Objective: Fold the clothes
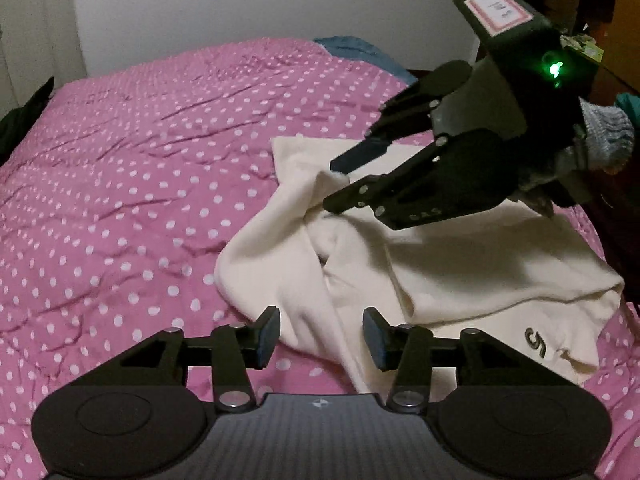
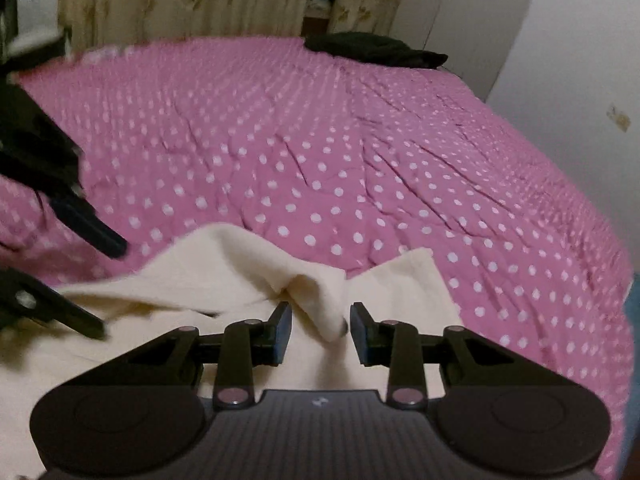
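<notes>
A: Nearest to you, your left gripper [image 1: 320, 336] has its jaws spread. A strip of the cream garment [image 1: 460, 256] runs between the pads, but neither pad presses on it.

B: And my right one?

A: Your right gripper [image 2: 320, 330] also stands apart, a bit narrower. A raised fold of the cream cloth pokes up into the gap; the pads sit just beside it, not squeezing. From the left wrist camera its two fingers [image 1: 352, 196] hover over a bunched peak of the garment, with cloth at the tips.

B: Where does the garment lie?

A: On the pink polka-dot bedspread [image 1: 120, 184], crumpled, at the bed's near right corner as your left camera sees it. A dark mark shows on the cloth near that edge.

B: Anything further out?

A: A black piece of clothing [image 2: 372, 48] lies at the far edge of the bed in the right wrist view, and blue fabric [image 1: 352, 50] at the far edge in the left view.
</notes>
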{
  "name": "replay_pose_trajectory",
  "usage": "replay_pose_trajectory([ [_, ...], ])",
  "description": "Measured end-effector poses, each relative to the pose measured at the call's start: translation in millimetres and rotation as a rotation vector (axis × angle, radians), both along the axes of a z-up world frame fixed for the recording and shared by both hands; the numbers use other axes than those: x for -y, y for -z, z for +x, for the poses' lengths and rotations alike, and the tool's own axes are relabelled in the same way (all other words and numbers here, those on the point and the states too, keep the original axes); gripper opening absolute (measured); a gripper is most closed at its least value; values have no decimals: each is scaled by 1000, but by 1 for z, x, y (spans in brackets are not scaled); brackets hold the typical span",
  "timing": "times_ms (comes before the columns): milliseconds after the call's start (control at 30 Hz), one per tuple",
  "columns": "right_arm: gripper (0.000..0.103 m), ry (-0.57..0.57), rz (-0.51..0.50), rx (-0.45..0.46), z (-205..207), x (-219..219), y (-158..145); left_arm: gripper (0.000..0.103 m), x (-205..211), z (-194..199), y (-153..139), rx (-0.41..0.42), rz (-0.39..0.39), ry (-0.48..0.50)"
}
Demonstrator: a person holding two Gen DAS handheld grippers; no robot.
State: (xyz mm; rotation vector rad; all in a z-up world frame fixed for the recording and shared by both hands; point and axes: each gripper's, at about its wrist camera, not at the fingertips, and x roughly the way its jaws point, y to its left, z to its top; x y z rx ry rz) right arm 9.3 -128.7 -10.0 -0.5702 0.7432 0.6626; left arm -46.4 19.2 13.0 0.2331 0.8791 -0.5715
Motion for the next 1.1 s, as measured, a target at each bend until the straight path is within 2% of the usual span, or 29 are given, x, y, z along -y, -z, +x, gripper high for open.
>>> replay_pose_trajectory([
  [33, 16, -11, -9, -2, 0, -1, 1, 49, -1, 0, 1, -3, 2, -6],
  [67, 8, -15, -21, -3, -1, -3, 2, 49, -2, 1, 2, -6, 4, -11],
  [100, 5, -19, -33, -3, -1, -4, 2, 49, -2, 5, 5, -9, 7, -18],
  [200, 4, 1, -39, 35, -8, -1, -9, 49, -4, 2, 6, -14, 12, -21],
  [367, 4, 33, -47, 150, -28, 8, -45, 49, -4, 0, 9, -2, 37, -20],
  [533, 4, 49, -105, 262, -54, 11, -82, 46, -5, -4, 9, 20, 52, -14],
  [767, 4, 51, -180, 334, -96, 14, -110, 14, -9, -16, 1, 77, 22, 40],
  [800, 4, 51, -193, 338, -103, 16, -111, 8, -9, -18, 0, 86, 14, 52],
  [933, 4, 71, -224, 301, -130, 28, -105, 7, -11, -28, -6, 120, 0, 96],
  [1100, 4, 65, -240, 153, -162, 40, -73, 8, -16, -35, -6, 110, 8, 126],
])
